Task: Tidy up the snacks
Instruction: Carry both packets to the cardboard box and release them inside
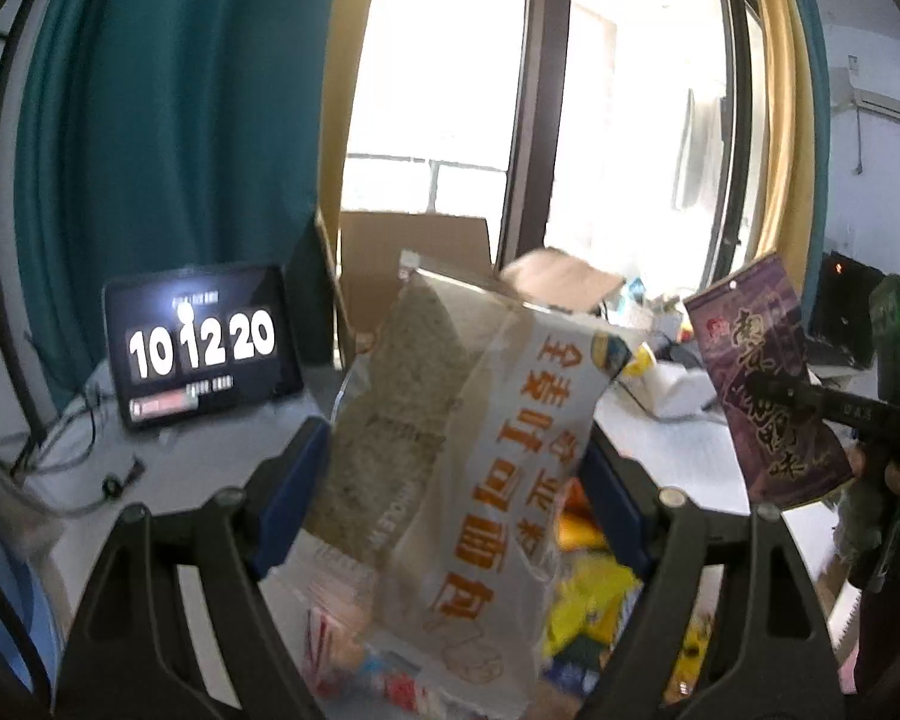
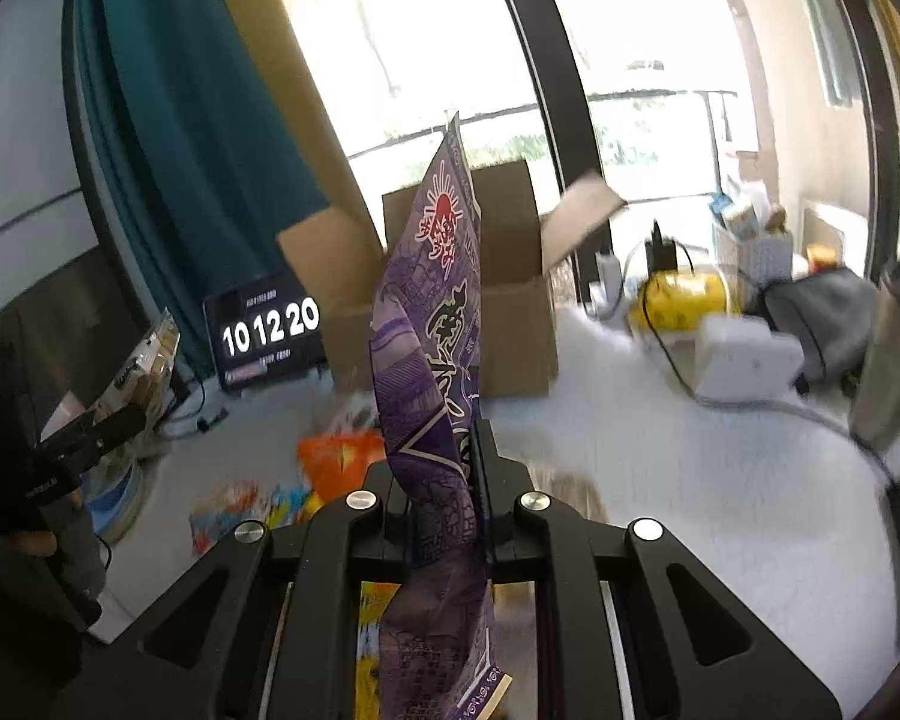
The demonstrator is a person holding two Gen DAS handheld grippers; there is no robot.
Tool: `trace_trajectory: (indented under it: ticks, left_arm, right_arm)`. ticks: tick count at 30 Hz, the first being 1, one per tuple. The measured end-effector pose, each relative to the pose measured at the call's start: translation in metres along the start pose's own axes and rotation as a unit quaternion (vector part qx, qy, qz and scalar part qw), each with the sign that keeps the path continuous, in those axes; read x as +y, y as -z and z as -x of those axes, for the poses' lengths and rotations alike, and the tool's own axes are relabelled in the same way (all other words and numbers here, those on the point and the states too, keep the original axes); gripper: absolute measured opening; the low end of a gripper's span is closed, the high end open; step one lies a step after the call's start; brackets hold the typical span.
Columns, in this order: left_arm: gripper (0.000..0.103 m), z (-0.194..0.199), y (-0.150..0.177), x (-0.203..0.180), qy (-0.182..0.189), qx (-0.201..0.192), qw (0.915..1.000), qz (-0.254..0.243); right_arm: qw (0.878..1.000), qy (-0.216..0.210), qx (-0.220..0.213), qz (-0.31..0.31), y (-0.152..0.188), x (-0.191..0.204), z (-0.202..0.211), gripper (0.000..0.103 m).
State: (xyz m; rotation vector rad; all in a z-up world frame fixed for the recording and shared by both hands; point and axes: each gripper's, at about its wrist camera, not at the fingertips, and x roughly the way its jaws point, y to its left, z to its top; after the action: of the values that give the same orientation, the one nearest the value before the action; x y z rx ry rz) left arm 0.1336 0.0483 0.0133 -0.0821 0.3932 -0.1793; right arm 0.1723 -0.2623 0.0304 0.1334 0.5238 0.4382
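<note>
My worry is the purple snack packet (image 2: 435, 360): my right hand-held gripper (image 2: 444, 480) has its jaws squeezed together on just a thin fold of it, so the tall, floppy foil could slide out above the worktop (image 2: 660, 468). My left hand-held gripper (image 1: 450, 480) stands wide, clamped across the bulky bread bag (image 1: 450, 420), which could sag loose. Beyond both waits the open cardboard box (image 2: 510, 312).
</note>
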Motion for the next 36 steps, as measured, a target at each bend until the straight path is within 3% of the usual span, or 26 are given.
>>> trace_trajectory:
  ticks: [7, 20, 26, 32, 36]
  left_arm:
    - [0.082, -0.047, -0.041, -0.003, -0.019, -0.023, 0.9995, -0.005]
    - [0.082, -0.133, -0.115, -0.003, -0.046, -0.055, 0.9967, -0.038]
    - [0.083, -0.187, -0.135, 0.001, -0.071, -0.052, 0.9955, -0.035]
    - [0.085, -0.241, -0.145, 0.013, -0.09, -0.025, 0.9955, -0.019]
    - [0.096, -0.262, -0.149, 0.016, -0.083, 0.001, 0.9965, -0.002]
  right_arm:
    - [0.999, -0.011, -0.037, 0.017, -0.058, -0.01, -0.035, 0.016]
    - [0.998, -0.014, -0.053, 0.033, -0.131, -0.033, -0.122, 0.016]
    - [0.998, -0.023, -0.046, 0.03, -0.155, -0.043, -0.171, 0.016]
    - [0.999, -0.029, -0.033, 0.03, -0.17, -0.05, -0.218, 0.016]
    - [0.999, -0.034, -0.023, 0.026, -0.176, -0.055, -0.243, 0.016]
